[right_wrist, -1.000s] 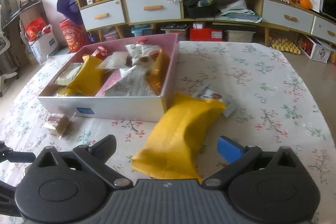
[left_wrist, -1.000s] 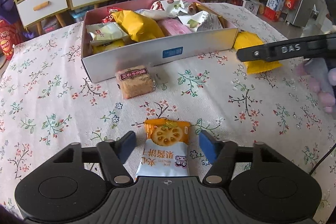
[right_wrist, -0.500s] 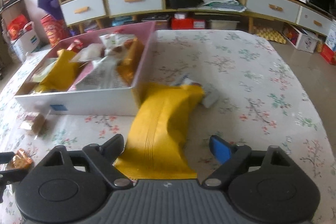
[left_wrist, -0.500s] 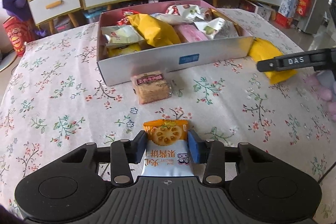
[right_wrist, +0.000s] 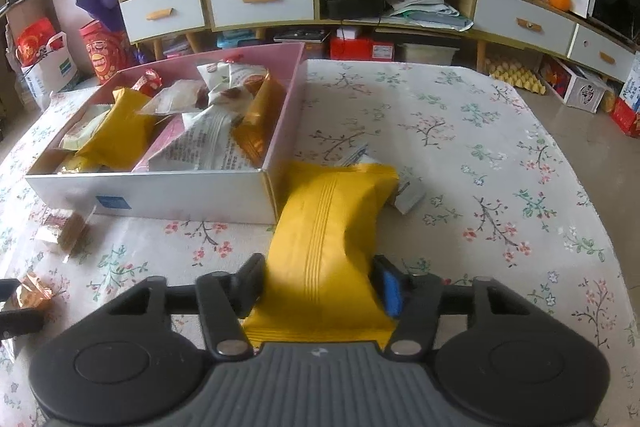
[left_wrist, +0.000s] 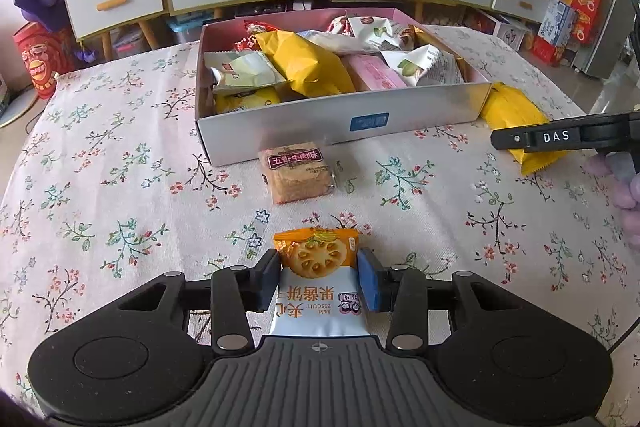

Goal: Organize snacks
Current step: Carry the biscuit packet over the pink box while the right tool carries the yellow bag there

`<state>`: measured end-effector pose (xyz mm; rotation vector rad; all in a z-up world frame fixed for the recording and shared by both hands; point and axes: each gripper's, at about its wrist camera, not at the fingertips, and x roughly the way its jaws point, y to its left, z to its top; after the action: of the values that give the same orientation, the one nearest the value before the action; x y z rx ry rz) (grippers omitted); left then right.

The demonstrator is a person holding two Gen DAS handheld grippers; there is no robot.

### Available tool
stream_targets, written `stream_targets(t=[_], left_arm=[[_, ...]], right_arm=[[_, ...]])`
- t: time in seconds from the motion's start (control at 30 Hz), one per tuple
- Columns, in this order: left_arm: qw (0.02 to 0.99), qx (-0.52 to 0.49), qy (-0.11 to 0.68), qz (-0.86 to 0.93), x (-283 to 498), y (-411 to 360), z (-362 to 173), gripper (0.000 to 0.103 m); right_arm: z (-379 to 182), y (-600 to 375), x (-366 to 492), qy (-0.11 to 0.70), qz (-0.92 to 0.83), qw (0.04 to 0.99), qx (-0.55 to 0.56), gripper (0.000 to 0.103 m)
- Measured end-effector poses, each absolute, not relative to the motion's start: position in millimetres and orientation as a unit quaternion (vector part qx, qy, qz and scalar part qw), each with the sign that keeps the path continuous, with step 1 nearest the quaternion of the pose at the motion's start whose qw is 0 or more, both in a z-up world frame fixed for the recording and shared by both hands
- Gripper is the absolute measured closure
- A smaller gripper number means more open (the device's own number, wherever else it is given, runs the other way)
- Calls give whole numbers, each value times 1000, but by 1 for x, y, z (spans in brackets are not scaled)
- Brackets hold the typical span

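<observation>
Left wrist view first: the left gripper (left_wrist: 318, 277) has its jaws pressed on both sides of a biscuit pack (left_wrist: 318, 283), which lies flat on the floral tablecloth (left_wrist: 120, 187), its orange end pointing toward the box (left_wrist: 344, 119). Those jaws have just been closing, and the pack sits squarely between them. It reads "JAM BISCUIT" beside large Chinese characters I won't try to render, with a round biscuit pictured on the orange band. I'd judge it light and thin, a slick film wrapper over something brittle, so a firm squeeze could crack it; gripping across the side edges at mid-length, as now, looks sensible. Beyond it lies a small brown cake pack (left_wrist: 296, 173) with a dark red label in Chinese, just before the box wall, which carries a blue sticker too small to read. The box is already heaped with snacks. Off to the right, a black finger of the other tool is marked "DAS". Right wrist view: the right gripper (right_wrist: 318, 287) has just been closing too, and its pads now pinch the near end of a yellow bag (right_wrist: 328, 227), whose far end rests against the box corner (right_wrist: 268, 187). The bag looks puffy and soft, probably air-filled and light; it will dent and may slip, so holding the waist rather than the crimped seam seems wiser. No print shows on it.
</observation>
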<state>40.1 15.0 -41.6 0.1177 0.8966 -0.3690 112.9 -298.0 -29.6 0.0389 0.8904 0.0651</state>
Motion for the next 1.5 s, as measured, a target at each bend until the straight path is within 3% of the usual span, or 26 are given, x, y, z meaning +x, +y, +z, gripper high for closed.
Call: stream_targets(t=[0.23, 1.5], left_arm=[[885, 45, 430, -174, 43, 19, -39, 66], [927, -15, 345, -147, 86, 12, 17, 67]], right_arm=[[-24, -307, 117, 439, 9, 897, 45, 75], [46, -266, 144, 368, 80, 915, 144, 75]])
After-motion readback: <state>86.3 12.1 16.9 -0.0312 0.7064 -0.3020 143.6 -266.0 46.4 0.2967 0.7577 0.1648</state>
